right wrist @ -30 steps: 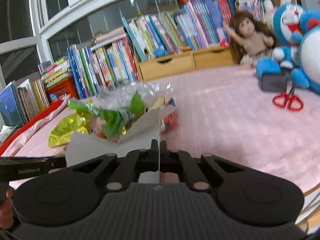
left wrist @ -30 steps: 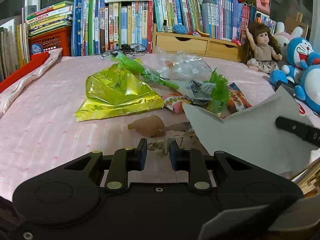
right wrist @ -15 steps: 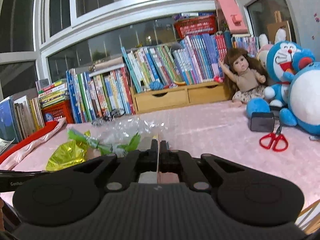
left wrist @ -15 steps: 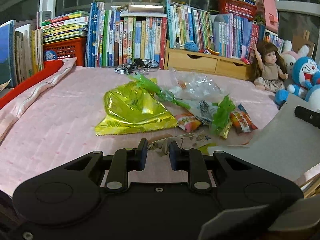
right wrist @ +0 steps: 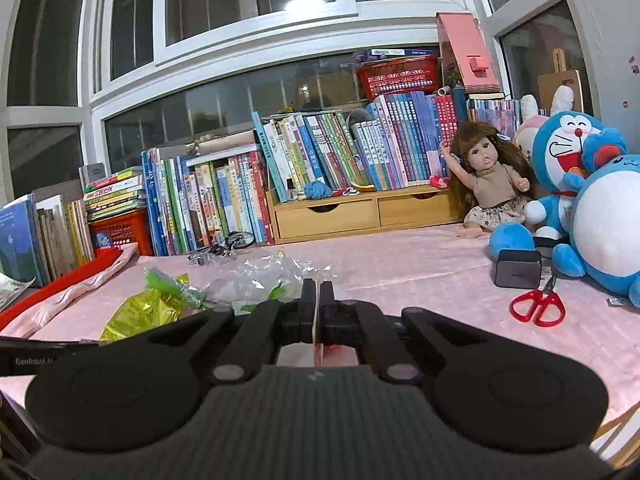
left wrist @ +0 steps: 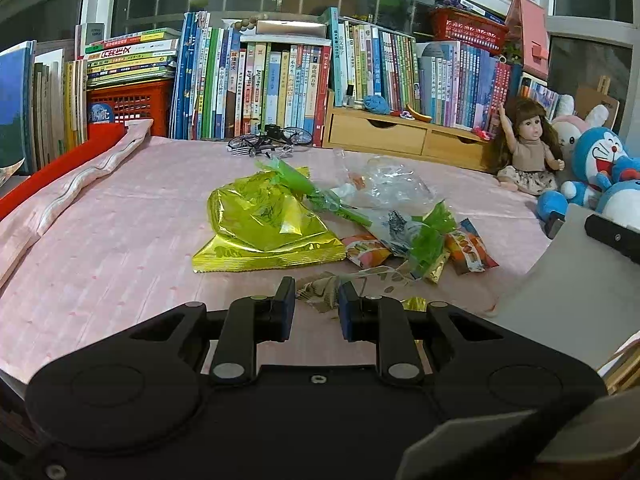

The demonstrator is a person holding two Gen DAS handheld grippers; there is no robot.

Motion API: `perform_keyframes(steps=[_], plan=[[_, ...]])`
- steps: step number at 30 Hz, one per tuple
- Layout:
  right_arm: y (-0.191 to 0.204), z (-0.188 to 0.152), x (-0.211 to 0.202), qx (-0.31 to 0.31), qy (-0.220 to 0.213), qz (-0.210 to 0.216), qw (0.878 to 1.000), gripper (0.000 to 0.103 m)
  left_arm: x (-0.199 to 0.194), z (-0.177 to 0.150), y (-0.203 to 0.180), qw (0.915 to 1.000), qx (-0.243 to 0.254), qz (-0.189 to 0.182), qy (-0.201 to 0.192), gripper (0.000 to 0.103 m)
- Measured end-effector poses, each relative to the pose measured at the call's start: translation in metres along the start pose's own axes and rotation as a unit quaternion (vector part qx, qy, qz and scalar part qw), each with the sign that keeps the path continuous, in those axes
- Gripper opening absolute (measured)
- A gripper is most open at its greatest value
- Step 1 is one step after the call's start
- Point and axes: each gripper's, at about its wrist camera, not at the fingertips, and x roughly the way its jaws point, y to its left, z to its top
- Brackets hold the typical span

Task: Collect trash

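Observation:
A heap of trash lies on the pink table cover [left wrist: 120, 248]: a yellow foil bag [left wrist: 260, 228], green wrappers [left wrist: 430, 236], a clear plastic bag [left wrist: 384, 184] and small snack packets [left wrist: 468, 248]. My left gripper [left wrist: 317, 292] is at the near edge of the heap, shut on a crumpled brownish wrapper [left wrist: 320, 290] that fills the gap between its tips. The right gripper [right wrist: 318, 292] is shut on a grey cardboard sheet [left wrist: 560, 300], seen edge-on [right wrist: 316, 336] between its fingers. The sheet is held off to the right of the heap.
Red scissors [right wrist: 538, 306] and a black box [right wrist: 518, 268] lie at the right by blue plush toys [right wrist: 568, 168] and a doll [right wrist: 488, 184]. Books [left wrist: 280, 80], wooden drawers [left wrist: 380, 136] and a toy bicycle [left wrist: 272, 142] line the back. A red and pink roll [left wrist: 72, 172] runs along the left.
The cardboard sheet has drawn back to the right, away from the heap, and wrappers that it covered now show. Both grippers have risen. A brown lump near the left fingers is gone from view.

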Motion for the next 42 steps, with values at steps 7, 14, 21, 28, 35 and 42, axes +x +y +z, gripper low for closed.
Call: perform_keyframes(steps=[7,14,21,28,35,42], plan=[[0.002,-0.005,-0.007,0.006,0.007,0.008,1.000,0.003,-0.010,-0.007,-0.004,0.9999,0.002,-0.010,0.007,0.021],[0.009,-0.010,-0.025,0.005,0.014,0.033,0.999,0.003,-0.028,-0.016,-0.012,0.9995,0.013,-0.027,0.010,0.021],[0.016,-0.027,-0.044,0.007,0.045,0.062,0.997,0.003,-0.049,-0.034,-0.017,0.9986,0.020,-0.041,0.027,0.021],[0.025,-0.052,-0.059,-0.004,0.090,0.081,0.993,0.003,-0.062,-0.065,-0.024,0.9952,0.042,-0.055,0.069,0.021],[0.033,-0.086,-0.051,-0.027,0.152,0.090,0.984,0.003,-0.055,-0.103,-0.027,0.9882,0.052,-0.059,0.131,0.021],[0.038,-0.123,-0.031,-0.042,0.215,0.093,0.971,0.003,-0.027,-0.135,-0.027,0.9764,0.057,-0.065,0.198,0.021]])
